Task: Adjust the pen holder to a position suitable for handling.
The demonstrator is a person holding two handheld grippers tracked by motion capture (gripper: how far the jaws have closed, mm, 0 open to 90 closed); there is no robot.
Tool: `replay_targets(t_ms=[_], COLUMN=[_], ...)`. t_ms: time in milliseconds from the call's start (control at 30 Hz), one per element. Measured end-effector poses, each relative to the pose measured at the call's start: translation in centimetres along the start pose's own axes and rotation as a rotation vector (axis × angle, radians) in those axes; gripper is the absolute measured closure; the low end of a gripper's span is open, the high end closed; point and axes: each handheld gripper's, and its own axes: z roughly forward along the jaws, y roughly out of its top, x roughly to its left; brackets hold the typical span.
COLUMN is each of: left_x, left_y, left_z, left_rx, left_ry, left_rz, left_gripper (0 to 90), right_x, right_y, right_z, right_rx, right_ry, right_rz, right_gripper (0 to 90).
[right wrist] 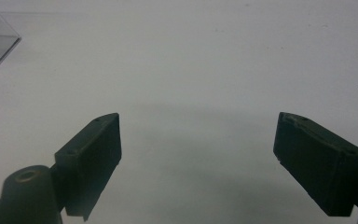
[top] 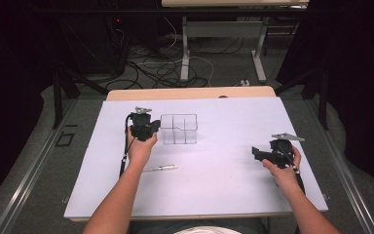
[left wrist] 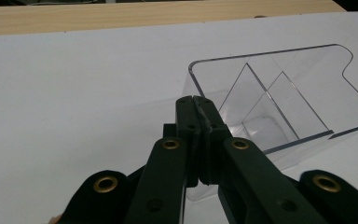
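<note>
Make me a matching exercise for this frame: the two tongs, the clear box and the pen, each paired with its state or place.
Things:
1. left tongs
2. right tongs
3. clear box
4. pen

States or places:
A. lies flat beside the left forearm
B. jaws wide apart over bare white sheet
C. jaws pressed together at the wall of the box
D. stands divided into compartments, nothing inside

Pairs: 1-C, 2-B, 3-D, 4-A

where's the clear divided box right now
In the high view the clear divided box stands on the white sheet, left of centre, with the left hand-held gripper shut on its left wall.
</note>
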Motion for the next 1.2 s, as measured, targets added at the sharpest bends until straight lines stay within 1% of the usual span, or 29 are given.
replay_targets(t_ms=[200,300,467,500,700,733,767,800,833,933,1033,1200], left_x=[-0.9,-1.4,-2.2,-2.4,-3.3,-3.4,-3.5,-3.7,-3.7,-4.0,-4.1,-4.1], left_y=[0.1,0.2,0.3,0.3,0.4,0.5,0.5,0.5,0.5,0.5,0.6,0.5], left_z=[0.4,0.6,1.0,1.0,1.5,1.6,1.6,1.7,1.8,1.9,1.9,1.9], left_rx=[0.0,0.006,-0.001,0.002,-0.003,0.003,-0.001,-0.003,-0.003,-0.005,0.0,-0.003], left_ry=[-0.012,-0.015,-0.017,-0.017,-0.027,-0.029,-0.026,-0.03,-0.029,-0.033,-0.029,-0.033], left_rz=[-0.005,-0.001,0.003,0.011,0.012,0.015,0.021,0.013,0.017,0.009,0.018,0.008], left_gripper=[90.0,90.0,90.0,90.0,90.0,90.0,90.0,90.0,90.0,90.0,90.0,90.0], right_x=[0.0,0.0,0.0,0.0,0.1,0.0,0.0,0.1,0.1,0.1,0.1,0.1], right_y=[0.0,0.0,0.0,0.0,-0.1,-0.1,-0.1,-0.1,-0.1,0.0,0.0,0.0], right_z=[0.0,0.1,0.1,0.1,0.1,0.1,0.1,0.1,0.1,0.1,0.1,0.1], right_rx=[0.002,0.002,0.003,0.003,0.003,0.003,0.003,0.003,0.003,0.004,0.004,0.004], right_ry=[0.001,0.001,0.003,0.003,0.003,0.004,0.004,0.005,0.005,0.006,0.006,0.007], right_rz=[-0.002,-0.004,-0.003,-0.003,-0.001,-0.004,-0.004,-0.001,-0.002,-0.002,-0.002,-0.004], right_gripper=[14.7,14.7,14.7,14.7,14.7,14.7,14.7,14.7,14.7,14.7,14.7,14.7])
